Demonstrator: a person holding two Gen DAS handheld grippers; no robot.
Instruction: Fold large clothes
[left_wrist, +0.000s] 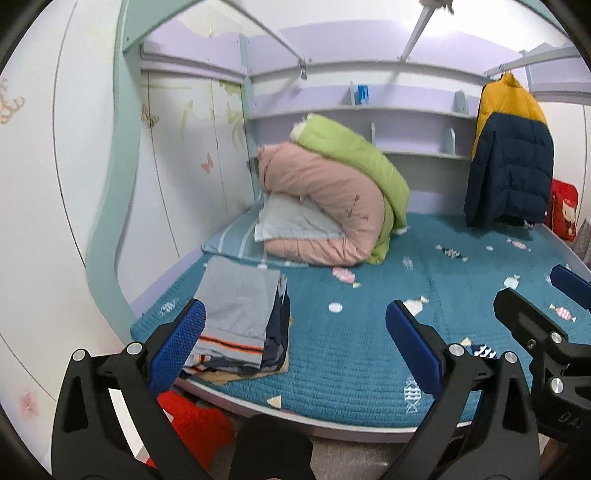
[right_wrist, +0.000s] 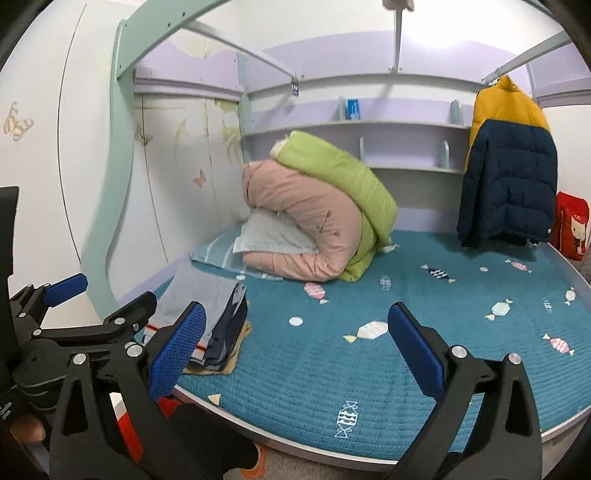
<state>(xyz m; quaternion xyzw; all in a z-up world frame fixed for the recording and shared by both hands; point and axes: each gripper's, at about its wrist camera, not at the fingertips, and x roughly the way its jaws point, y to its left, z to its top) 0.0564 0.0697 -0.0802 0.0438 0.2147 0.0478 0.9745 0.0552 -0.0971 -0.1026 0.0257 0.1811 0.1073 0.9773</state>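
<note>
A stack of folded clothes (left_wrist: 240, 314) (right_wrist: 210, 310), grey on top with an orange stripe, lies at the near left corner of the teal bed (left_wrist: 369, 350) (right_wrist: 406, 369). A yellow and navy padded jacket (left_wrist: 509, 155) (right_wrist: 509, 166) hangs from a rail at the far right. My left gripper (left_wrist: 295, 347) (right_wrist: 101, 295) hovers open over the bed's front edge, nothing between its blue pads. My right gripper (right_wrist: 295, 343) (left_wrist: 535, 291) is beside it on the right, also open and holding nothing.
Rolled pink and green quilts (left_wrist: 325, 199) and a pillow sit at the head of the bed under shelves. A red bag (left_wrist: 563, 206) leans at the far right. Something red (left_wrist: 195, 424) lies on the floor below the stack. A wardrobe wall runs along the left.
</note>
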